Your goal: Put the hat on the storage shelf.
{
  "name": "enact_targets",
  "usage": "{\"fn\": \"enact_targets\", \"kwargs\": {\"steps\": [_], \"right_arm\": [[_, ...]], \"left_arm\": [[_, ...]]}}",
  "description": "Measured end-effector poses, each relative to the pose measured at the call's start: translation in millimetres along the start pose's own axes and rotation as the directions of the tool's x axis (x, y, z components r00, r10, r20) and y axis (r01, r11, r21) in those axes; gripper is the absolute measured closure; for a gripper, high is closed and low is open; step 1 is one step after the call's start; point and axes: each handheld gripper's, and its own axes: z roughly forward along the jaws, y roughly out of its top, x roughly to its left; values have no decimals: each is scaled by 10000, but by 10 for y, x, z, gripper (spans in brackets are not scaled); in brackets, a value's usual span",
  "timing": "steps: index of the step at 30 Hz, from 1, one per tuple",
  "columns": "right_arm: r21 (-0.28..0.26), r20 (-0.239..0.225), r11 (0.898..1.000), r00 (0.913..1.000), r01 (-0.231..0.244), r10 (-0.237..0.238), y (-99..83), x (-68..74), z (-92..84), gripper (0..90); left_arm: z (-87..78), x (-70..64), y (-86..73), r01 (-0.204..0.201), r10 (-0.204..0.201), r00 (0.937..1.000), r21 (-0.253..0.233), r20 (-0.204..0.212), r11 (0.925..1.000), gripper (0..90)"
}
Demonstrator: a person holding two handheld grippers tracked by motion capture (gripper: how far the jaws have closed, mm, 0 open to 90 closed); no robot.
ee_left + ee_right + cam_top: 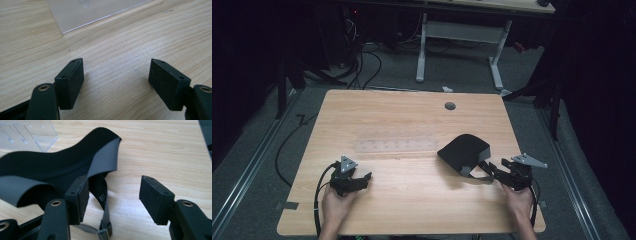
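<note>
A black fabric eye mask (464,152) with a grey lining and a strap lies on the right half of the wooden table (412,210). My right gripper (492,171) is just to its right, pointing left at it. In the right gripper view the mask (50,170) bulges in front of the left jaw. Its strap (103,195) trails down beside that jaw, and the right gripper (113,200) is open with no pad pressing on anything. My left gripper (362,179) rests near the front left. It stands open (116,83) over bare wood.
A clear plastic strip (397,146) lies flat across the table's middle; its corner (87,12) is ahead of the left jaws and its edge (30,135) is beyond the mask. A cable hole (450,106) sits near the far edge. White desk legs (422,50) and floor cables lie beyond.
</note>
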Motion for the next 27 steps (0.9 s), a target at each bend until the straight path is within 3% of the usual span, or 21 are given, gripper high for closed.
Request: {"fn": "enact_targets", "kwargs": {"steps": [13,27], "right_arm": [[130,-218,9994,9992,327,-324,249,66,173,359],[471,-478,9989,9988,-44,67,428,1,436,327]], "left_arm": [[0,0,0,3,-3,10000,-1,0,10000,289],[0,0,0,2,-2,10000,-2,0,10000,289]]}}
